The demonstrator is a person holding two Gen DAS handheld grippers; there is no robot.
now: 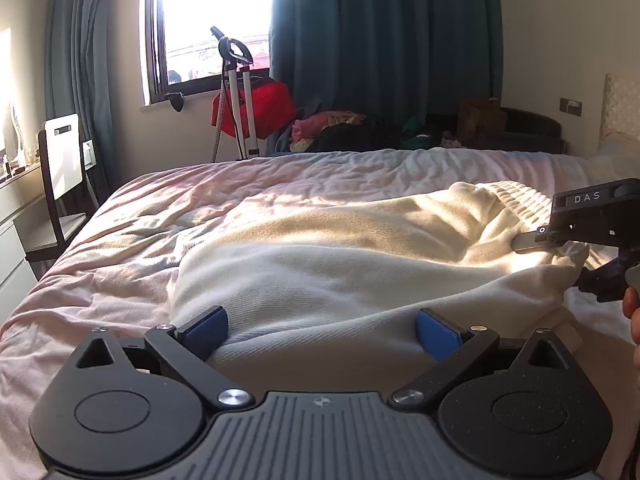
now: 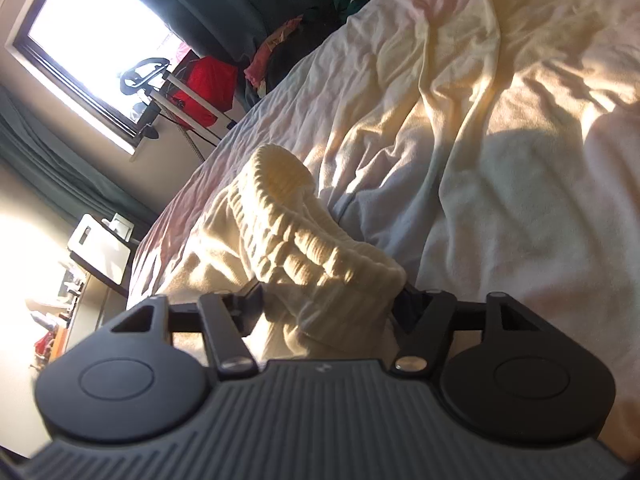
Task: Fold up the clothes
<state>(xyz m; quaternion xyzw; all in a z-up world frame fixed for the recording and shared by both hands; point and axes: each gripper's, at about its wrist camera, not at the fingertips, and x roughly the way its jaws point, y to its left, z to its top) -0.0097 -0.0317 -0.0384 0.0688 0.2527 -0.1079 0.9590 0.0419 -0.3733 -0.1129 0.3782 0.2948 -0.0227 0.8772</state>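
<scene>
We are spreading a cream sweater (image 1: 320, 264) flat on the bed (image 1: 120, 240) so it can be folded. Our left gripper (image 1: 322, 334) is hovering with fingers released wide, the near hem lying between but apart from them. Our right gripper (image 2: 326, 308) is pinching the bunched ribbed cuff (image 2: 320, 248), apparently to draw it out.

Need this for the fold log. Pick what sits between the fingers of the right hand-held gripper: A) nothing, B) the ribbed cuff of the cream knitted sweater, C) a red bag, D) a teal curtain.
B: in the right wrist view the right hand-held gripper has the ribbed cuff of the cream knitted sweater bunched between its fingers.
</scene>
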